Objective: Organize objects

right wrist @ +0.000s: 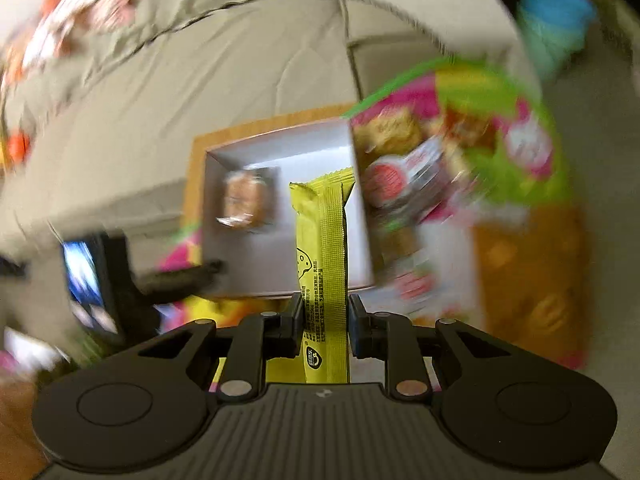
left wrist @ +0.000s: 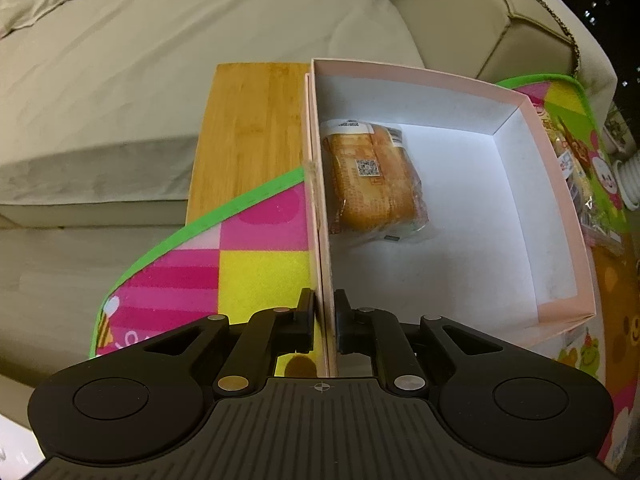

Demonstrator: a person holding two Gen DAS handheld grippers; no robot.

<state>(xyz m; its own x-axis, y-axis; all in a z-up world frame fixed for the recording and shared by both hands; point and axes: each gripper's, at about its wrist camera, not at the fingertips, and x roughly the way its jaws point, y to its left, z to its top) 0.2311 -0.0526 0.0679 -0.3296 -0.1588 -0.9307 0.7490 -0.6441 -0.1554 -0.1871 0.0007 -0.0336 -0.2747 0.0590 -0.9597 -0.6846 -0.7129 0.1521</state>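
Observation:
A pink cardboard box [left wrist: 560, 216] with a white inside stands on a colourful play mat. A wrapped orange cake [left wrist: 372, 184] lies inside it at the left. My left gripper [left wrist: 324, 320] is shut on the box's near left wall. In the blurred right wrist view, my right gripper [right wrist: 324, 312] is shut on a yellow snack packet [right wrist: 322, 256] and holds it above the near edge of the box [right wrist: 288, 148]. The wrapped cake [right wrist: 246, 200] shows inside the box. Several loose snack packets [right wrist: 400, 176] lie on the mat right of the box.
The play mat [left wrist: 248, 256] lies over a bamboo table top [left wrist: 252, 128]. A beige sofa [left wrist: 160, 40] stands behind the table. More snack packets [left wrist: 576, 184] lie right of the box. My left gripper's arm [right wrist: 176, 280] shows at the box's left corner.

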